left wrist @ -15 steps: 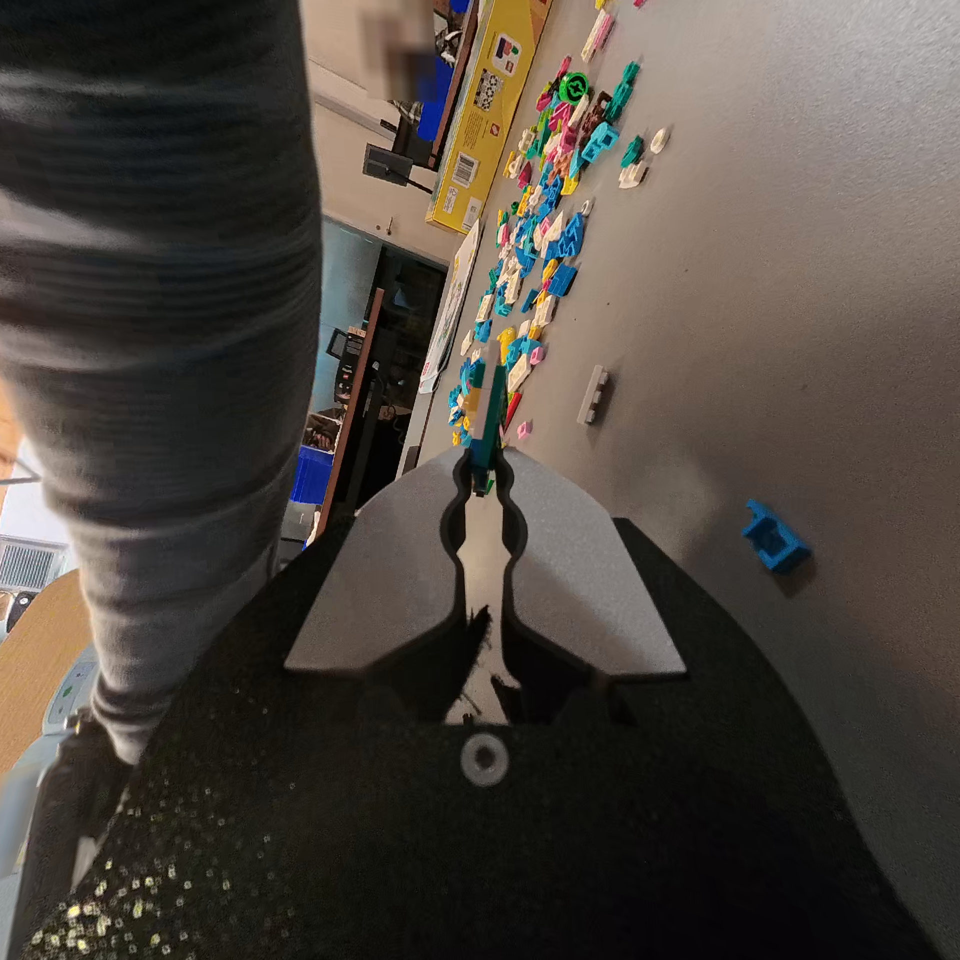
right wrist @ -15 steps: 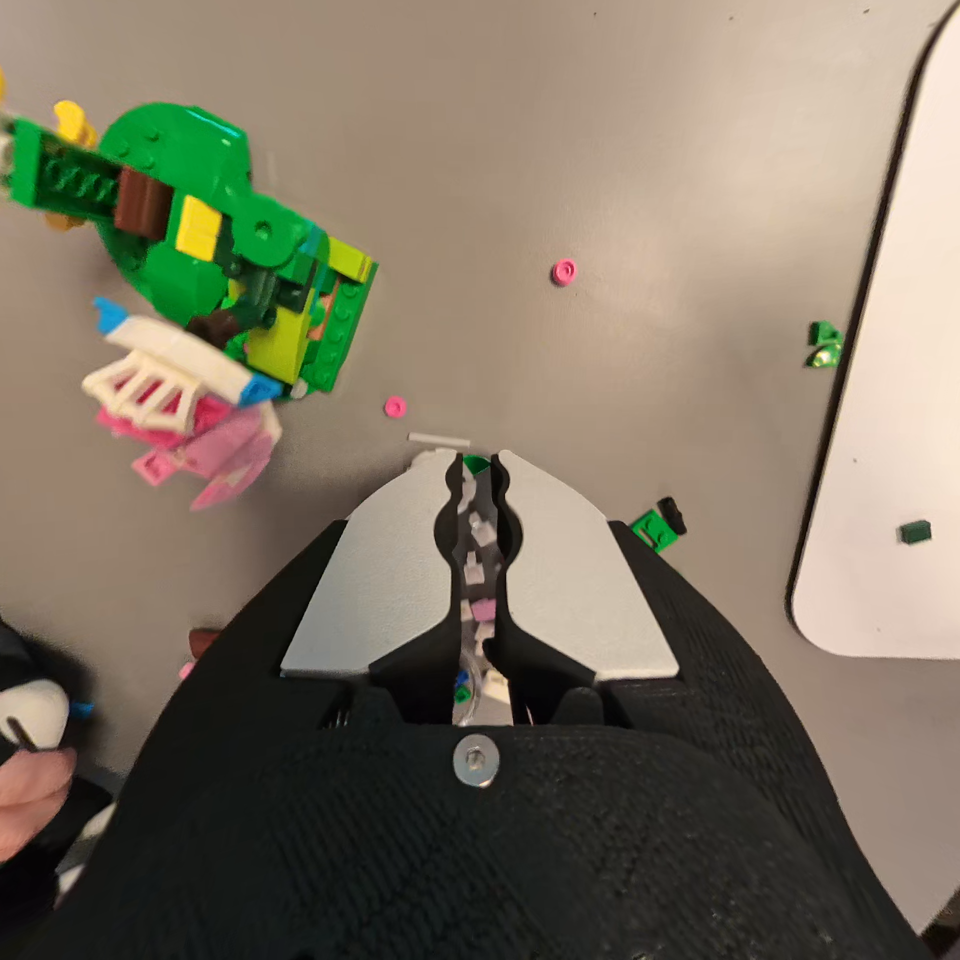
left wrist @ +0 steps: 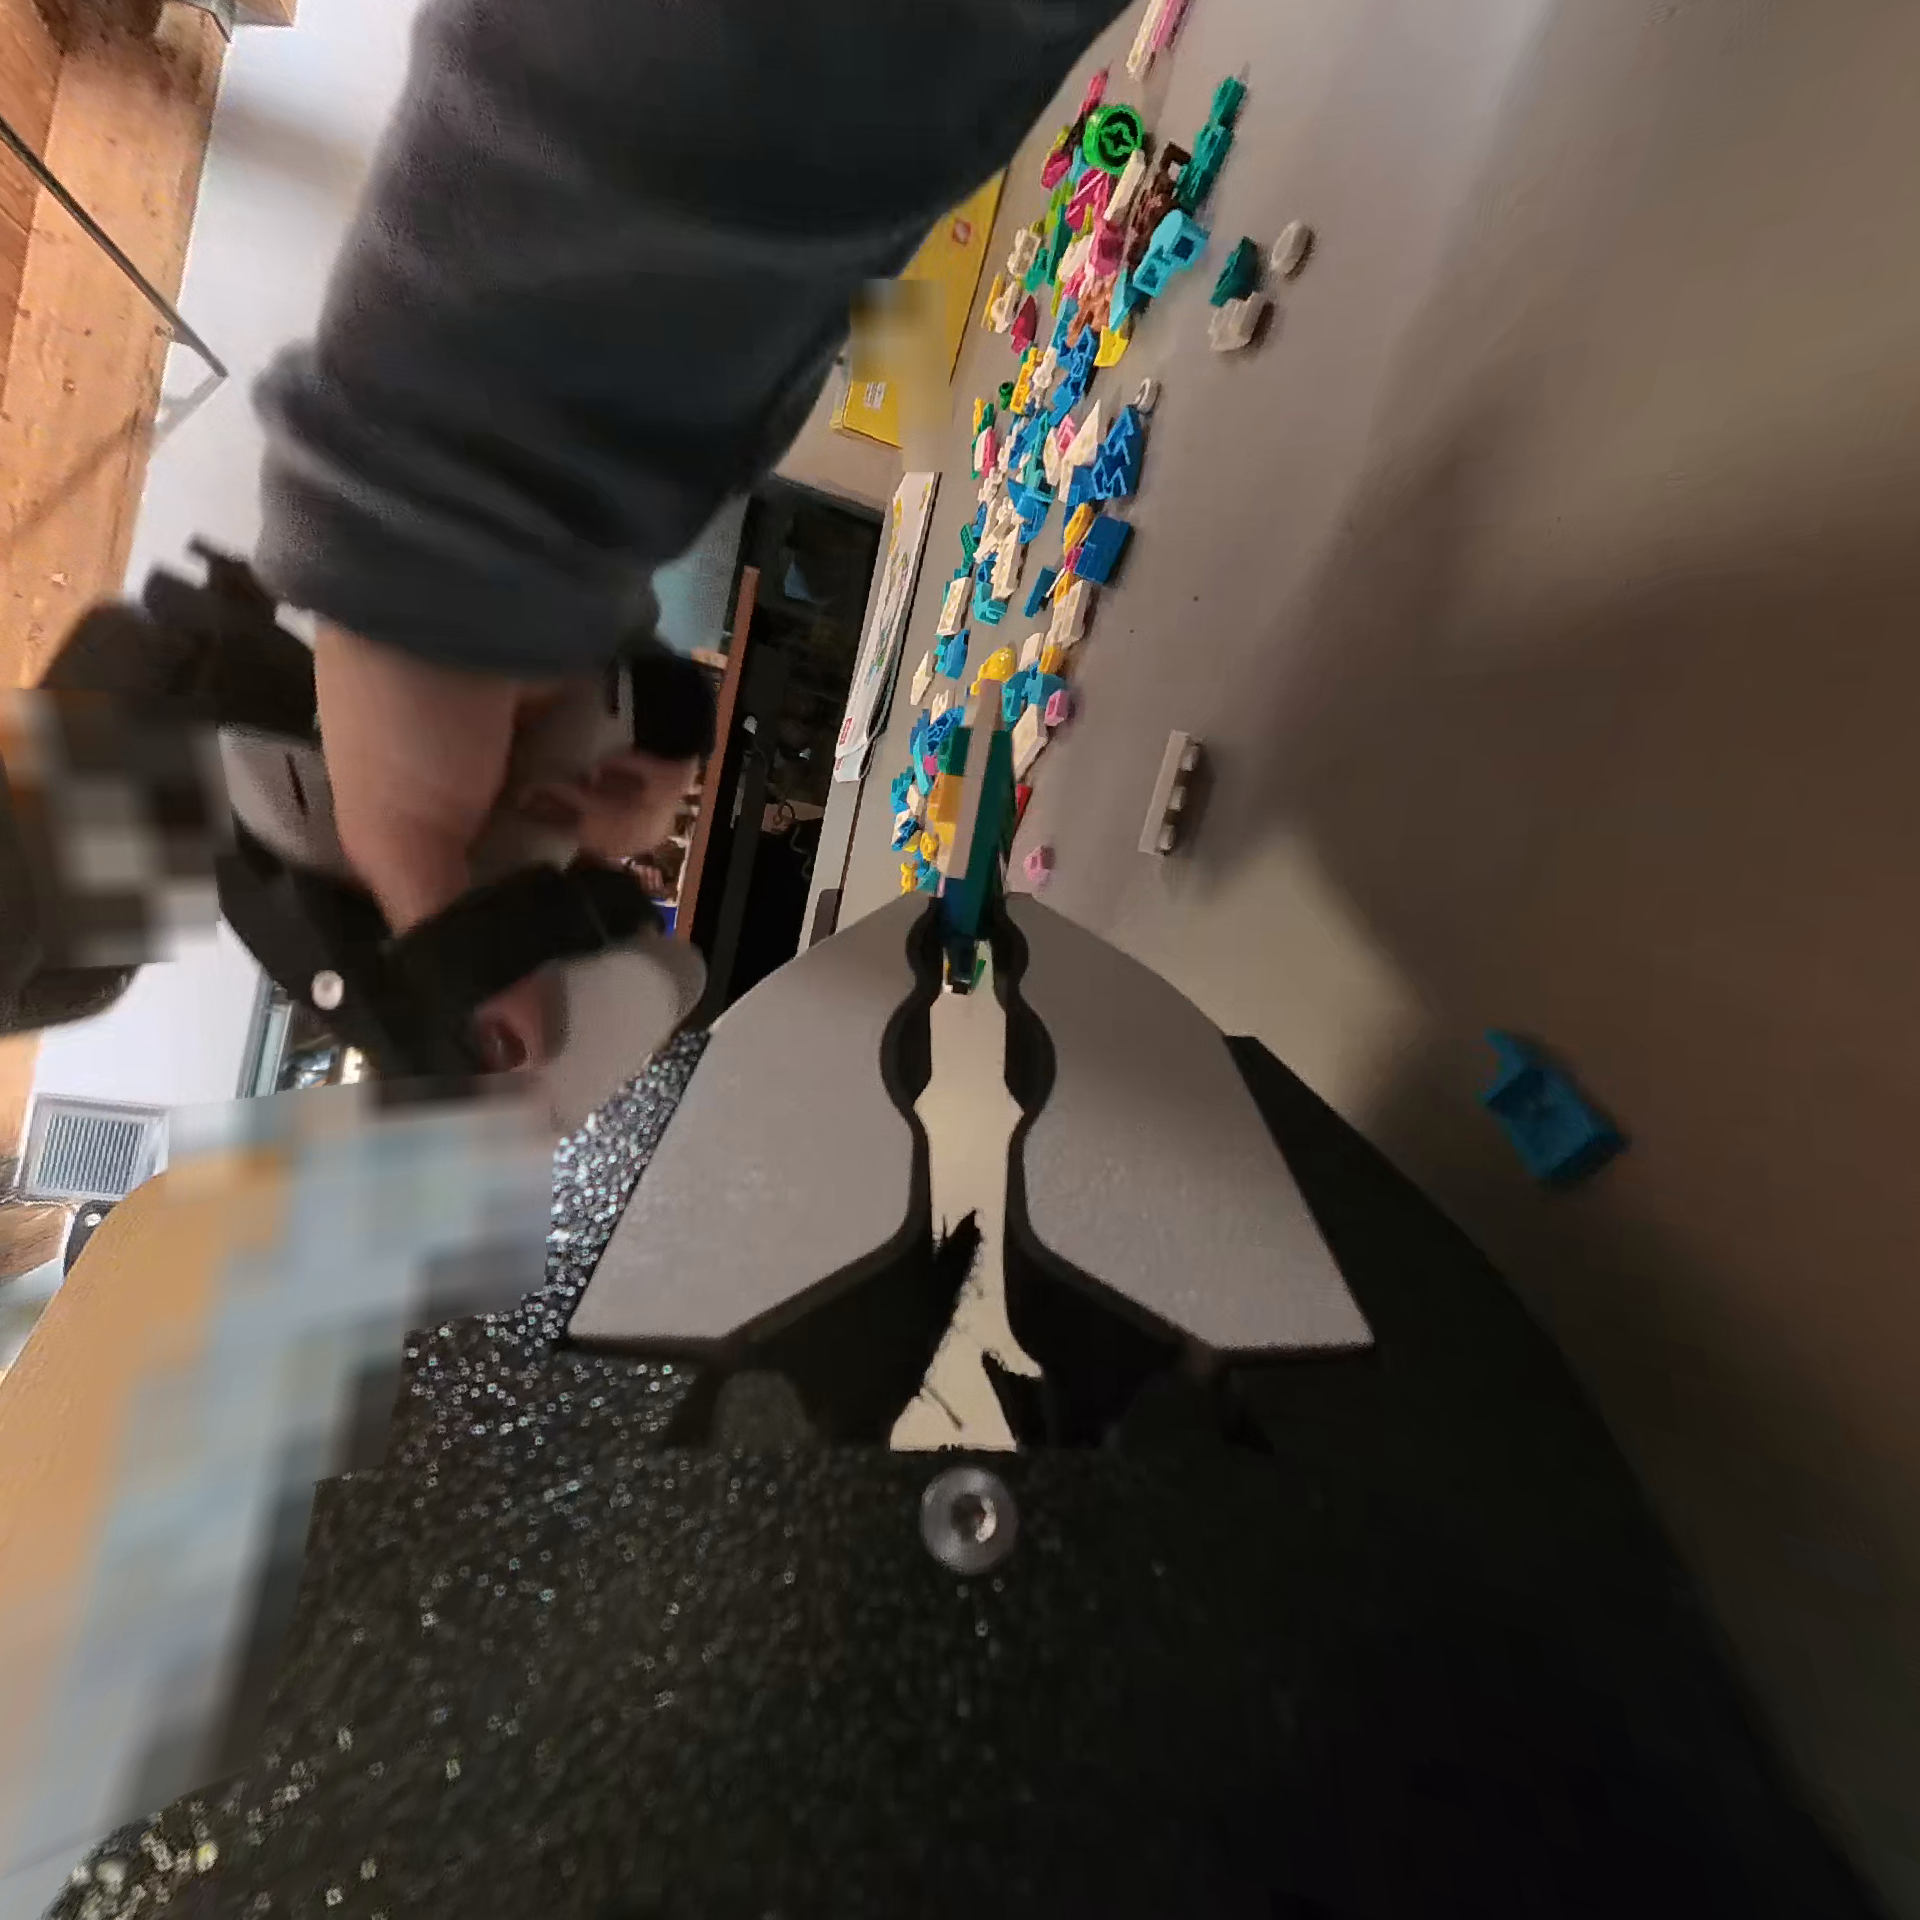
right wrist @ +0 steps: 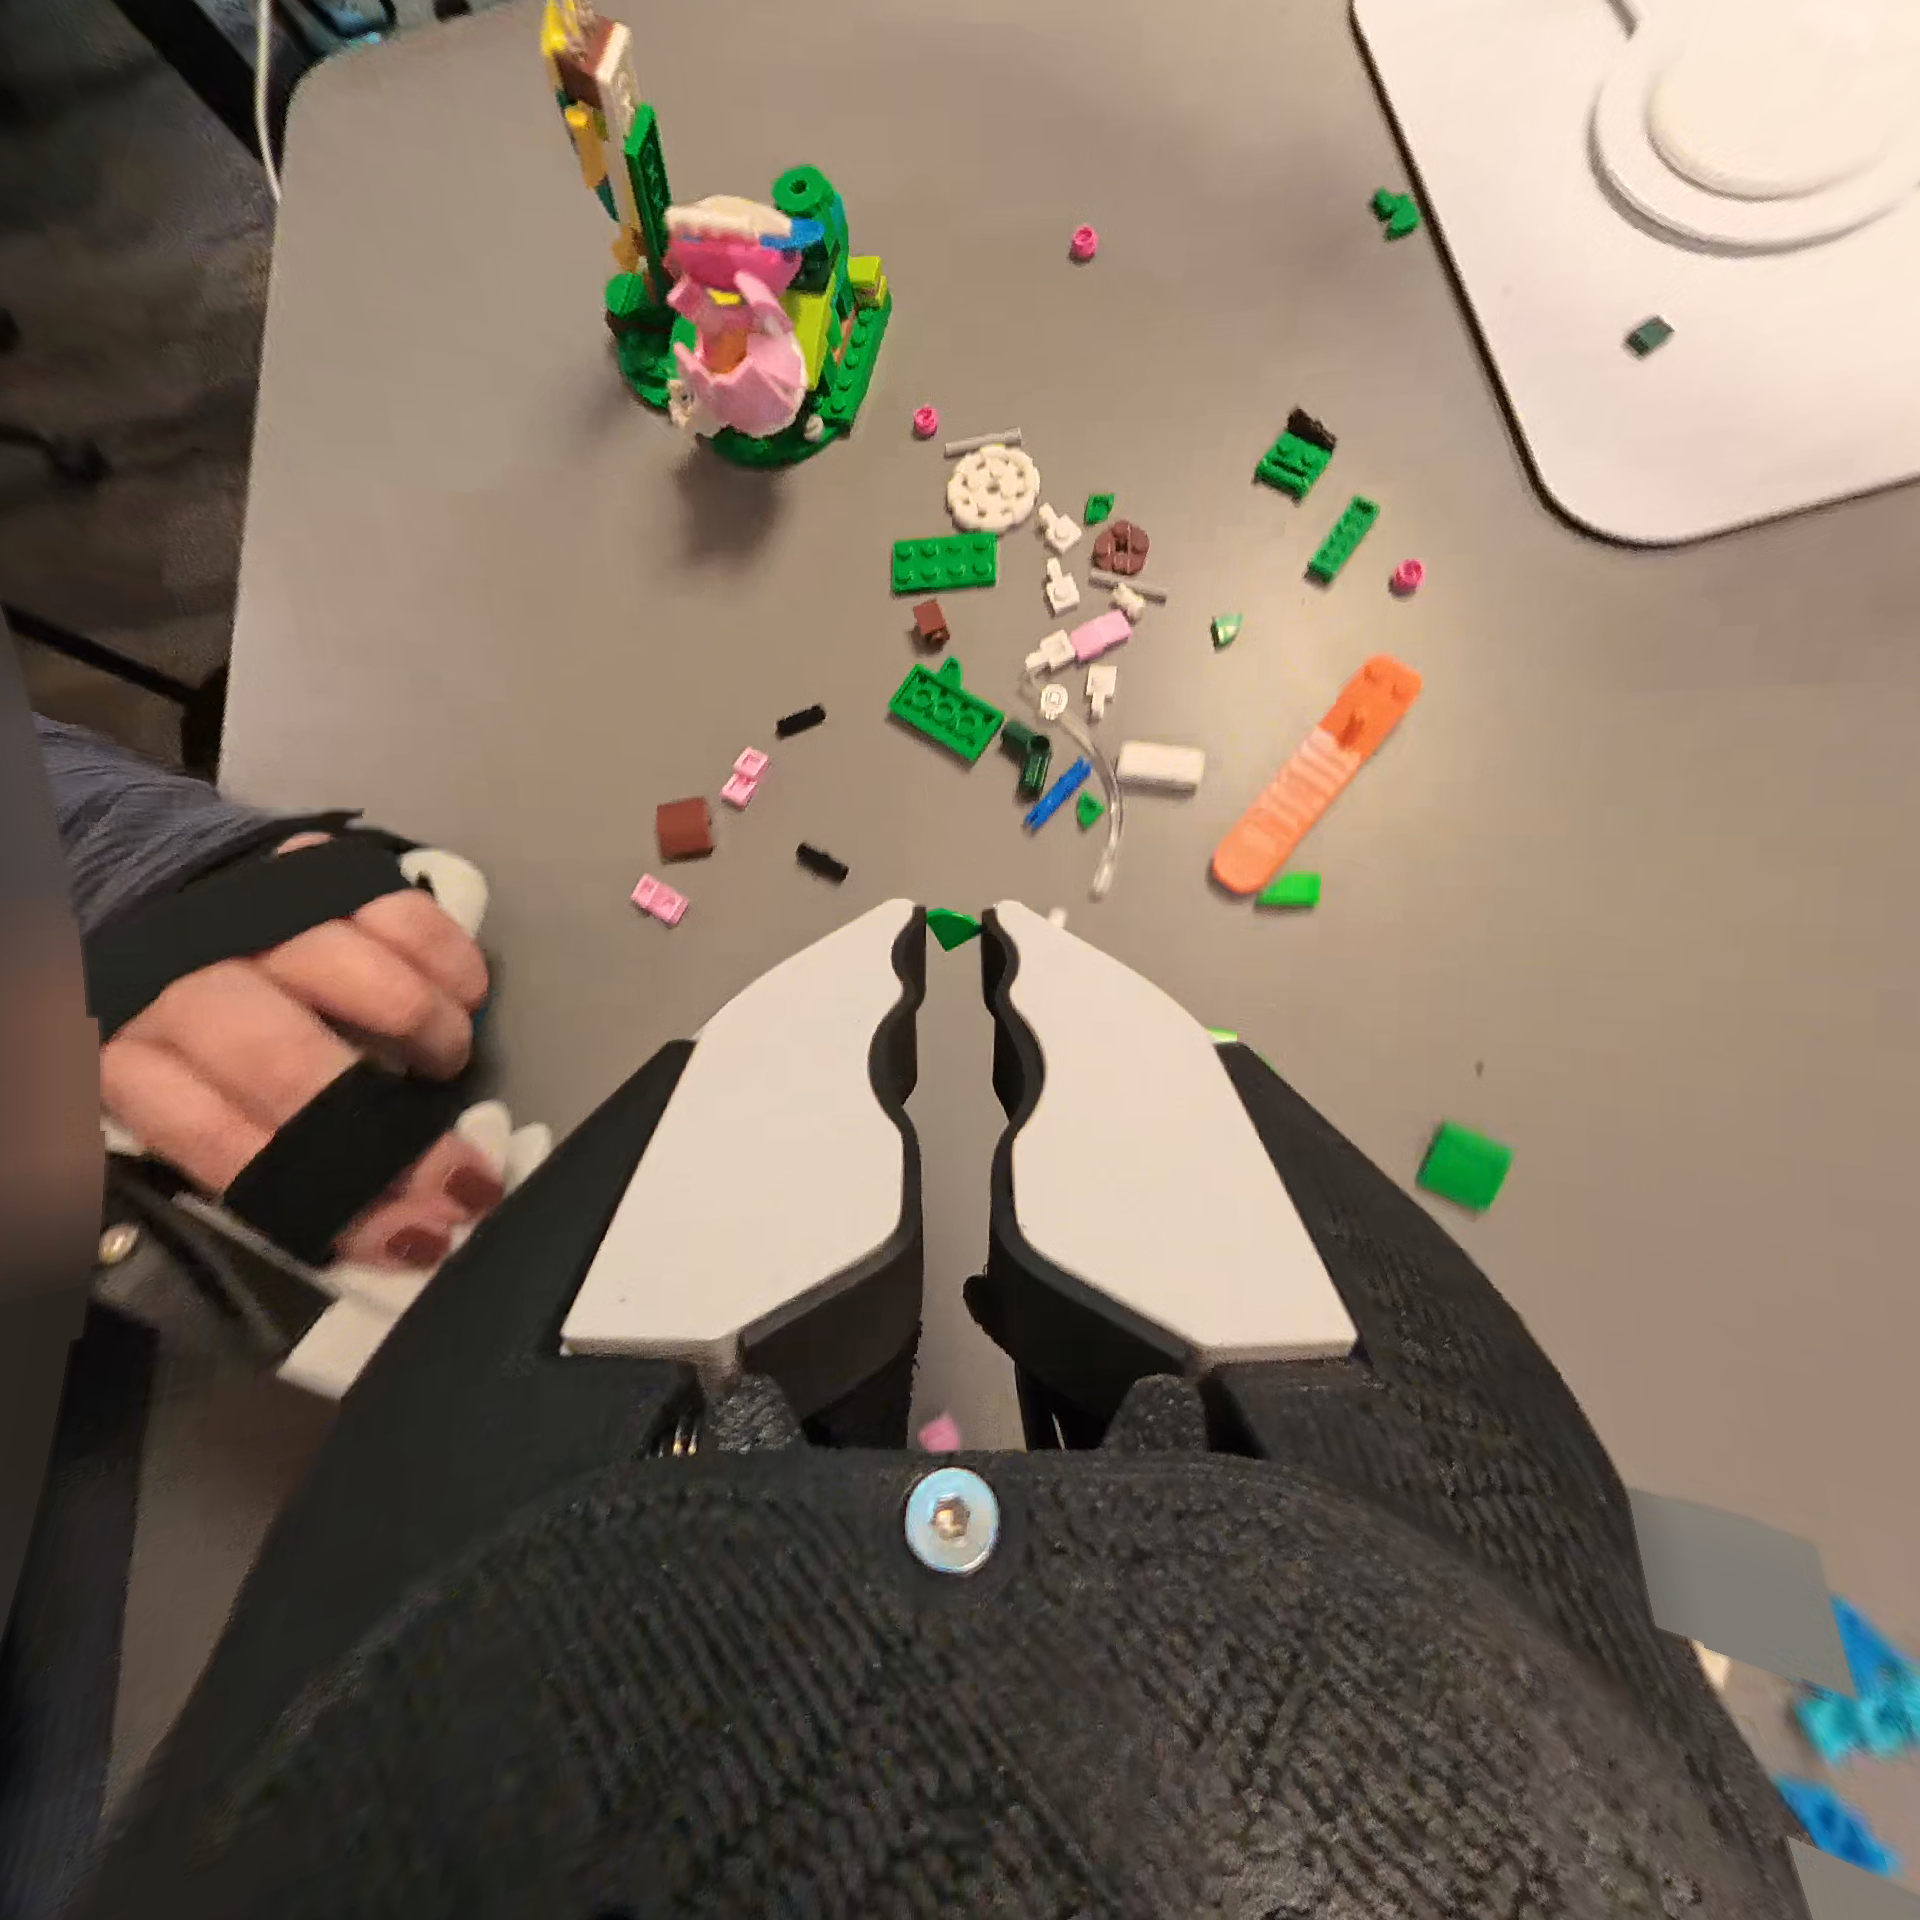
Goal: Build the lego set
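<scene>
Most bricks lie loose on the table point(right wrist: 520, 582); only one green model point(right wrist: 743, 312) stands built. The left gripper point(left wrist: 964, 925) is clamped on a teal stack point(left wrist: 977, 831), the right gripper point(right wrist: 951, 920) on a green piece point(right wrist: 951, 927).

My right gripper point(right wrist: 951, 925): matt grey plastic finger plates, rough grainy black printed body w/ a shiny metal screw point(right wrist: 951, 1522). Left gripper point(left wrist: 961, 935) same, its black shell speckled w/ glints. Table point(right wrist: 520, 582) smooth matt grey. Lego model point(right wrist: 743, 322) and orange separator point(right wrist: 1314, 774) glossy plastic. Strap point(right wrist: 312, 1153) on my hand looks black cloth.
</scene>
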Demonstrator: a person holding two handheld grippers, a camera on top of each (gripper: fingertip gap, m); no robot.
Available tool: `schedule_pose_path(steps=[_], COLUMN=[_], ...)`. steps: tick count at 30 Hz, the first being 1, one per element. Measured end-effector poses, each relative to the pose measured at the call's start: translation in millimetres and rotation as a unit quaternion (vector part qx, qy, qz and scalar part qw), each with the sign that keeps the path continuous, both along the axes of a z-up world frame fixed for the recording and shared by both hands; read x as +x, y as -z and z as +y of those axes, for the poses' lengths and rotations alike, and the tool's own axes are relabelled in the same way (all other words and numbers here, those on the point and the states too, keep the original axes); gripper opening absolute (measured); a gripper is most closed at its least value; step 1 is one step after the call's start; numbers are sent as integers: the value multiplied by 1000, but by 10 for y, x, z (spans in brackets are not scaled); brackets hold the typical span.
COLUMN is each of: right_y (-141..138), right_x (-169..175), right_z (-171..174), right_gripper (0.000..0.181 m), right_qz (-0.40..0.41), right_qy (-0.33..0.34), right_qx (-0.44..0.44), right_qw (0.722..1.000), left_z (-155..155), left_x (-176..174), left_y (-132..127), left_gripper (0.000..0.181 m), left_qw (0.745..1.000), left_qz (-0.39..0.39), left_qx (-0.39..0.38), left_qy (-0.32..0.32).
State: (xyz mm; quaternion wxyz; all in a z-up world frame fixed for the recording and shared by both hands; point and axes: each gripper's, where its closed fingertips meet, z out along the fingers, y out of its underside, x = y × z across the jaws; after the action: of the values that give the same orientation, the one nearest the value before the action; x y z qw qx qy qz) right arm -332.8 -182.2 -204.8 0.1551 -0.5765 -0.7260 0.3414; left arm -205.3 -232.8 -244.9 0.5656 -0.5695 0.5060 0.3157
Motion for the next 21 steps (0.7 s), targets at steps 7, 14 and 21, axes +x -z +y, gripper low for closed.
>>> schedule_pose_path(steps=[7, 14, 21], right_y=[70, 378, 659], right_x=[758, 1396, 1800], right_z=[46, -39, -232], right_gripper=[8, 8, 8], right_qz=[-4, -59, -112], right_qy=[27, 24, 0], right_qx=[28, 41, 61], right_qw=[999, 997, 992], left_z=[18, 13, 12], left_x=[-63, -37, -31], left_y=[-41, -25, -10], left_gripper=[8, 8, 8], left_qw=[1000, 1000, 1000], left_qz=[-6, 11, 15], left_qx=[10, 12, 9], left_qy=[-15, -11, -9])
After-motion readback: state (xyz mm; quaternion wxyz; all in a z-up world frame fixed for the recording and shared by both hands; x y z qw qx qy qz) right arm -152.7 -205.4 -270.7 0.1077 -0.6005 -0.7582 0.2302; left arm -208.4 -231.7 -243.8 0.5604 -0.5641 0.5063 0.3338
